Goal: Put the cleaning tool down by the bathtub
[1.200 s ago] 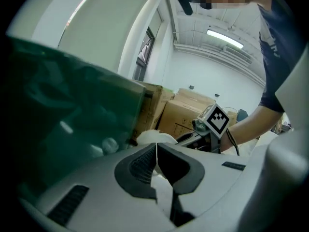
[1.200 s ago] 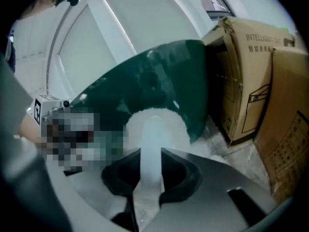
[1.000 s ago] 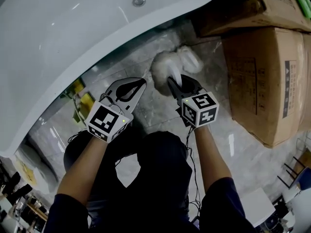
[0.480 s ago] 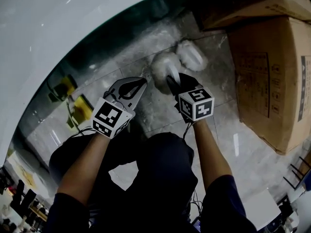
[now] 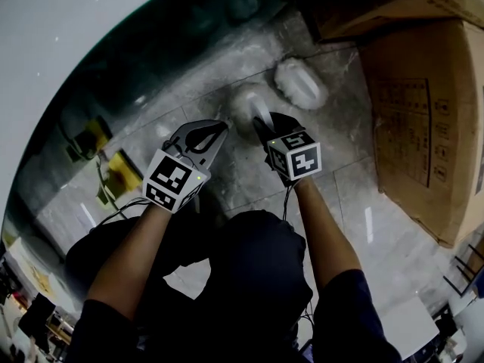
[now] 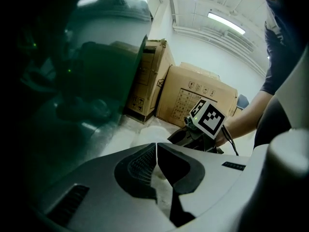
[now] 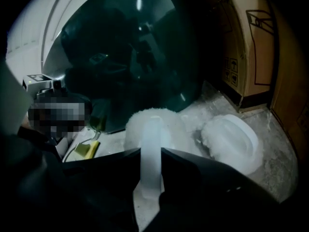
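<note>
The cleaning tool (image 5: 249, 100) is a white fluffy pad with a pale handle (image 7: 151, 153). My right gripper (image 5: 266, 125) is shut on that handle, and the fluffy head (image 7: 154, 122) hangs just above the marble floor beside the bathtub's dark green wall (image 5: 113, 66). In the right gripper view the handle runs straight up between the black jaws of the right gripper (image 7: 150, 178). My left gripper (image 5: 215, 129) hovers to the left of the tool with its jaws shut and nothing in them; the left gripper (image 6: 157, 149) shows its tips meeting.
A second white fluffy pad (image 5: 300, 82) lies on the floor just right of the tool. Large cardboard boxes (image 5: 423, 104) stand along the right. Yellow items and a cable (image 5: 125, 165) lie at the tub's foot on the left. The tub's white rim (image 5: 45, 21) curves overhead.
The view has swung toward the floor, and the tub rim has slid off to the upper left. My right gripper has shifted slightly left with the tool still in it. The left gripper holds its place.
</note>
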A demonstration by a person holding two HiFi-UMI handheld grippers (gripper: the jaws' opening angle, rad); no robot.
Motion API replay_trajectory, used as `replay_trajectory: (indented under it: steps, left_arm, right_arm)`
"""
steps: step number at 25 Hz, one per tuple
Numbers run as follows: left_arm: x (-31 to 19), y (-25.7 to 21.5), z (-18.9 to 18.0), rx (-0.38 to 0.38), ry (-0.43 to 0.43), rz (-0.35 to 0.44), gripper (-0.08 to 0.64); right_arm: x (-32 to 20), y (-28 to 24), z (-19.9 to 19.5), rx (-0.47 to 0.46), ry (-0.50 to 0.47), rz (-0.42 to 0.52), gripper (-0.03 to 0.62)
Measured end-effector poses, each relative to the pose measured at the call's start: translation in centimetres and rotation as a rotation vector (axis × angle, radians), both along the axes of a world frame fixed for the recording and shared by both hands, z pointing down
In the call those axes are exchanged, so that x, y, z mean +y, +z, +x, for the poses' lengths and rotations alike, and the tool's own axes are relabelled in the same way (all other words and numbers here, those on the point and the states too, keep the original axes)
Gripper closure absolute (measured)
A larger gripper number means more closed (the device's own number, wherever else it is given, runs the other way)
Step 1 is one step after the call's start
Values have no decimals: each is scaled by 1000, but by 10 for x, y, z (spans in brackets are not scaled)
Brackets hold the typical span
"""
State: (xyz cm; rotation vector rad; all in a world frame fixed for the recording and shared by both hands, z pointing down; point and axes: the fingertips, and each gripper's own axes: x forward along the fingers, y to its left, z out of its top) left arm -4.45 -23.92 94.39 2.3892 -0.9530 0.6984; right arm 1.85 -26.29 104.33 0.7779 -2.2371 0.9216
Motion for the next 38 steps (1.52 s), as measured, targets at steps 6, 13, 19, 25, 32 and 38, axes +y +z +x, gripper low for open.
replay_trajectory:
  steps: [6,13,19,25,32,38]
  left_arm:
    - [1,17,-2,-1,2,-10,525]
    - [4,32,-3,-7,7,-31,525]
    - [7,38,2,-18,26,-43,525]
    - [11,45,2,-24,33,-55,525]
    - [15,50,3,-22,38,-62,525]
    - [17,52,2,-14,44,-67,525]
  right_arm:
    - [6,35,-3,65,-16,-45,506]
    - [9,58,0,140,-39,-58,506]
    - [15,74,8,185,-39,-75,505]
    - [14,77,3,202,-47,-54,505]
    - [14,80,-1,242,-78,-16,503]
    - [14,81,-3,271,-76,10,502]
